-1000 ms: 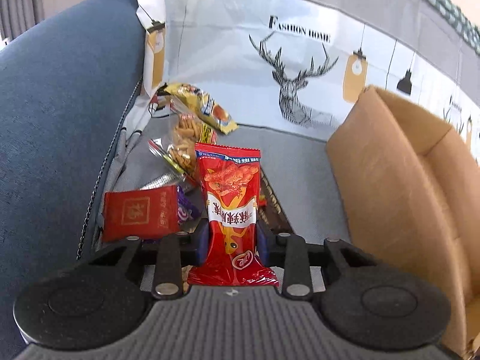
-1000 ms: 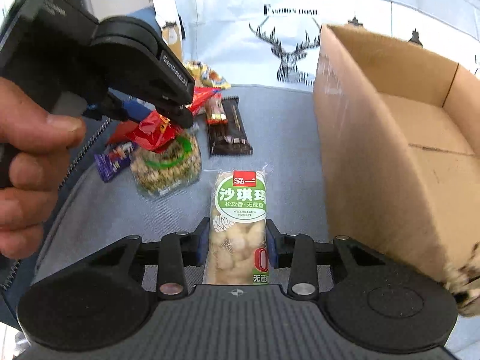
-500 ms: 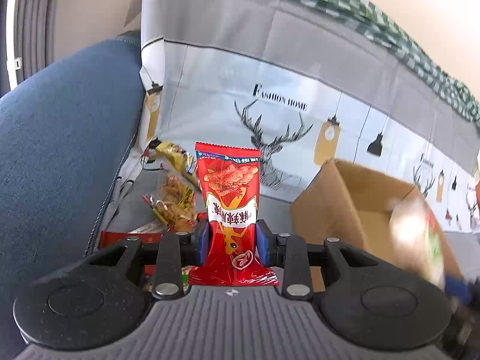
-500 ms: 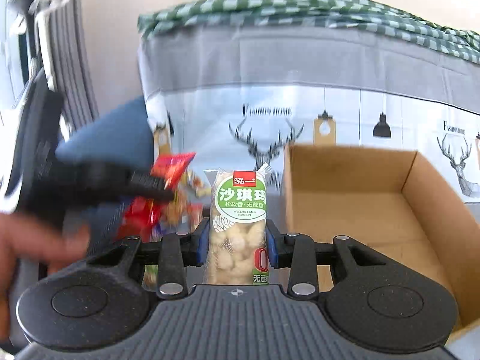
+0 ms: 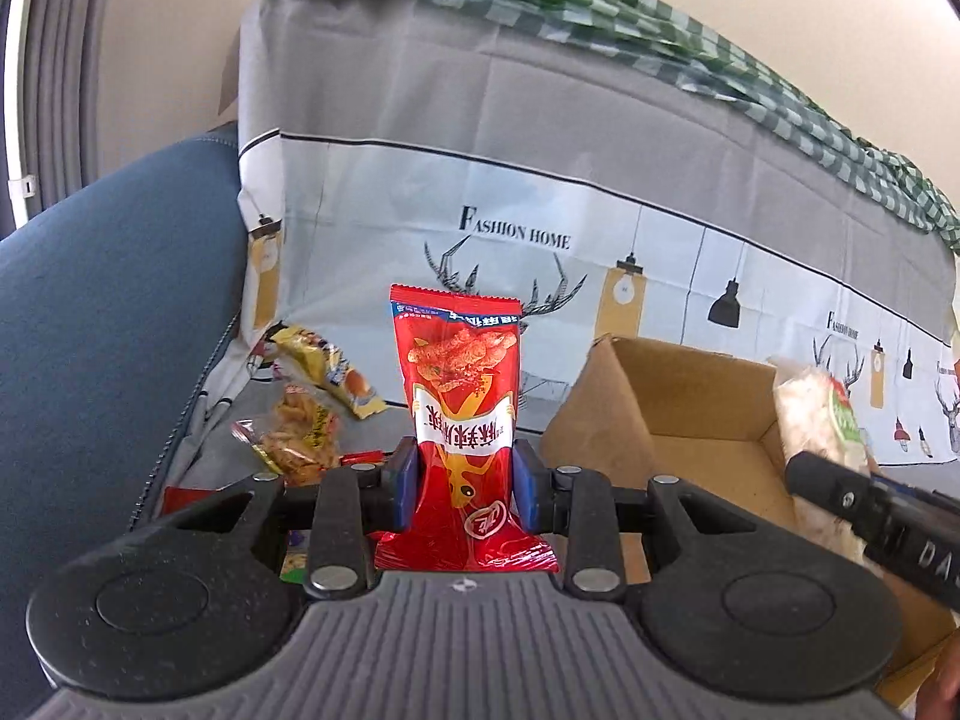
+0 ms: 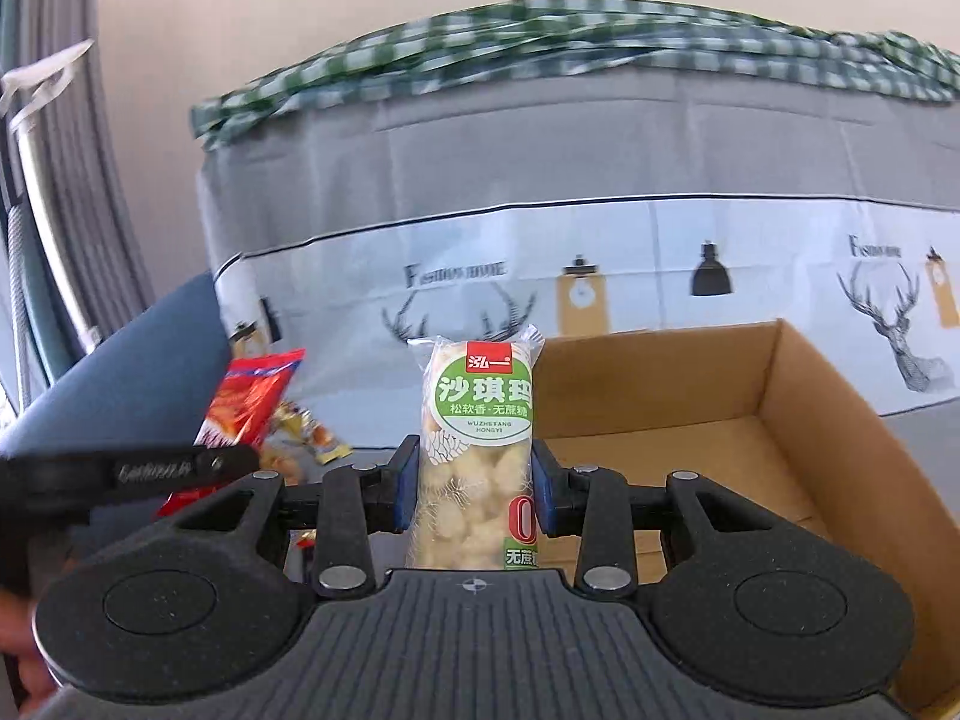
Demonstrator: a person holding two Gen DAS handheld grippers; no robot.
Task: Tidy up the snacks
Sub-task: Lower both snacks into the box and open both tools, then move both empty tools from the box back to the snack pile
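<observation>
Currently both grippers carry one packet each, clamped low so the printed faces stand upright ahead of the cameras. Left gripper [image 5: 462, 483]: jaws partly closed, pads pressing the sides of a red snack packet [image 5: 459, 396]; white band with red Chinese characters, not legible to me. Right gripper [image 6: 474, 483]: jaws likewise partly closed on a clear packet with green label [image 6: 480, 438], reading "沙琪玛" and "WUZHETANG HONGYI". Cardboard box [image 6: 840, 420] lies open just ahead and right of the right gripper, probably the destination. Loose snacks [image 5: 306, 420] remain ahead-left of the left gripper. Cloth [image 5: 600, 138] behind reads "FASHION HOME".
</observation>
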